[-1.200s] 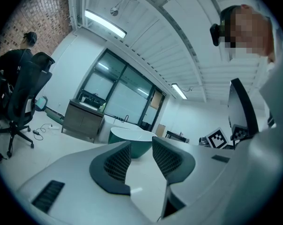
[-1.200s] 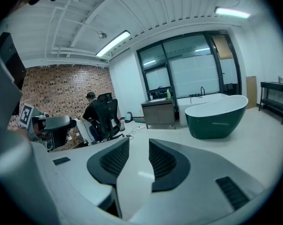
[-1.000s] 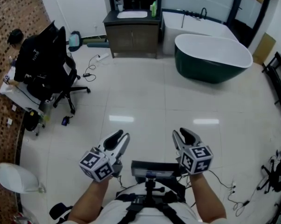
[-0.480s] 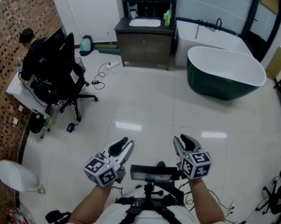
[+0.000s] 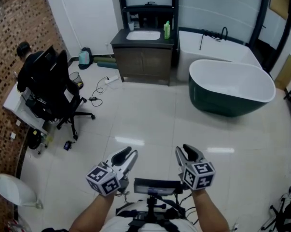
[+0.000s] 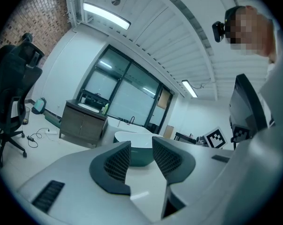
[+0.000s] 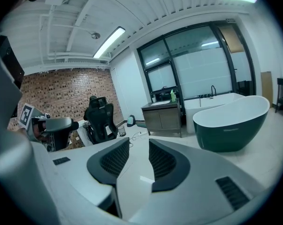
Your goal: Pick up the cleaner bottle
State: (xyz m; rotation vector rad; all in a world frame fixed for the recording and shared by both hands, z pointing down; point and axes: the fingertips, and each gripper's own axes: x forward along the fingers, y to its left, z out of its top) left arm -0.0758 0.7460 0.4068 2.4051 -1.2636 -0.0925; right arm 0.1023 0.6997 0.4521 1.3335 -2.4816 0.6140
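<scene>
We look from the head camera steeply down over the left gripper and the right gripper, close below us, and out across the floor to the far cabinet and bathtub, with the office chair at the left. Each gripper camera sits low behind its own jaws, which fill the lower frame, and looks nearly level across the room. The left one faces the cabinet and bathtub, with the chair at its left edge; the right one frames the same three, bathtub at its right. All three views share cabinet, bathtub and chair, all well away.
</scene>
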